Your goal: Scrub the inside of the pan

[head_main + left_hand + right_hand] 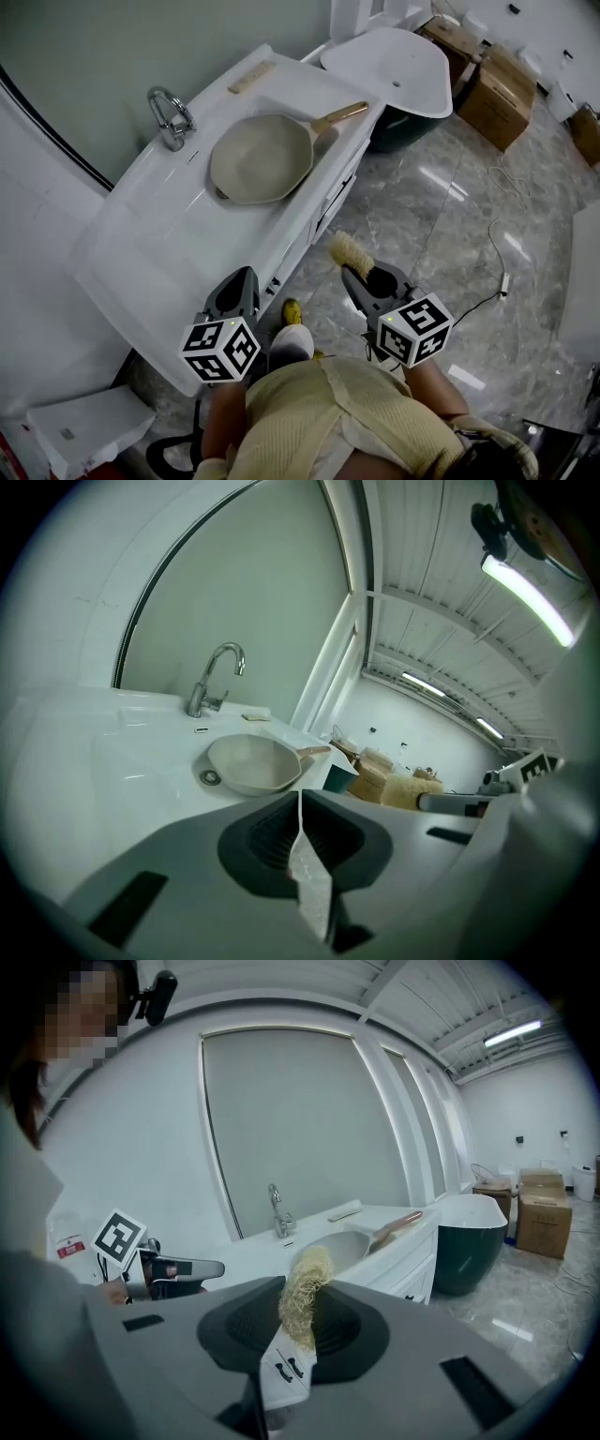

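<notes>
At eleven o'clock from the head, found the pan [261, 157] lying in the basin of the white counter [159, 253], well apart from both grippers. Judged it best to steady the wooden handle [339, 116] with the left gripper [242, 283], jaws together on nothing, then circle the right gripper [359, 274], clamped on a straw-coloured scrubber [350, 251], across the bowl. Noted glossy marble floor [422, 206], white tub [394, 61] at one o'clock, cardboard boxes [495, 89], tap [171, 117].

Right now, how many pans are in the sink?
1. The pan sits in the sink beside the faucet, its wooden handle pointing toward the bathtub. No other pan shows.
</notes>
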The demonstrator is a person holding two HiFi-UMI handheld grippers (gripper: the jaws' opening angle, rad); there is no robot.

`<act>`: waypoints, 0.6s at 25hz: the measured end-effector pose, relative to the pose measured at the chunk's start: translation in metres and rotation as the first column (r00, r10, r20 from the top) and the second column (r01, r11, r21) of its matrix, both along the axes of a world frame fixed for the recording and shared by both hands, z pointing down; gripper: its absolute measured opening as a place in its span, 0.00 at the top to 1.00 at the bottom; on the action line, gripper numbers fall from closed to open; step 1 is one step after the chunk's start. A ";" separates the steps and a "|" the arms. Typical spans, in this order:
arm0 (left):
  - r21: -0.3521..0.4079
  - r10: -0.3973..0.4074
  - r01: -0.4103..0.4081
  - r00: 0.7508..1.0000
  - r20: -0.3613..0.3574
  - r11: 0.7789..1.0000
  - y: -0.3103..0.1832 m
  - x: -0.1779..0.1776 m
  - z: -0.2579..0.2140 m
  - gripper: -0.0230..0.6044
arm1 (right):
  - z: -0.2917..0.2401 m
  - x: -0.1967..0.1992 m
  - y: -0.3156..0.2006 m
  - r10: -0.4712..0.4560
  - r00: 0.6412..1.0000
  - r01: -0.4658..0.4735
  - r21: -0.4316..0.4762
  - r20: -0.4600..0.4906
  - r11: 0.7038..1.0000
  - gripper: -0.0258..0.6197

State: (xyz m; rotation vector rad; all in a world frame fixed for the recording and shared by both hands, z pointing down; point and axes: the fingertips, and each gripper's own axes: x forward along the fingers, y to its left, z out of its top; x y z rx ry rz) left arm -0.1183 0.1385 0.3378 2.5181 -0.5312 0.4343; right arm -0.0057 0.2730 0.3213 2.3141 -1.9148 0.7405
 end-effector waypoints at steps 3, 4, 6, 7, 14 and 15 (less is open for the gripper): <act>-0.007 -0.022 0.022 1.000 0.001 1.000 -0.015 0.006 0.003 0.86 | 0.002 0.011 -0.017 -0.011 1.000 0.011 -0.013 0.000 1.000 0.83; -0.011 -0.023 0.023 1.000 0.001 1.000 -0.019 0.008 0.004 0.86 | 0.002 0.015 -0.023 -0.014 1.000 0.014 -0.016 -0.002 1.000 0.83; -0.029 -0.029 0.029 1.000 -0.003 0.999 -0.027 0.011 0.005 0.86 | 0.000 0.022 -0.035 -0.021 1.000 0.021 -0.021 -0.009 1.000 0.83; -0.042 -0.035 0.035 0.999 -0.007 0.998 -0.032 0.012 0.006 0.86 | -0.001 0.024 -0.041 -0.025 1.000 0.025 -0.024 -0.013 0.999 0.83; -0.061 -0.068 0.066 0.997 -0.030 0.996 -0.074 0.020 0.005 0.86 | -0.001 0.044 -0.089 -0.051 0.998 0.050 -0.051 -0.029 0.997 0.83; -0.056 -0.065 0.063 0.997 -0.030 0.996 -0.079 0.020 0.005 0.86 | -0.001 0.047 -0.096 -0.056 0.998 0.054 -0.053 -0.032 0.997 0.83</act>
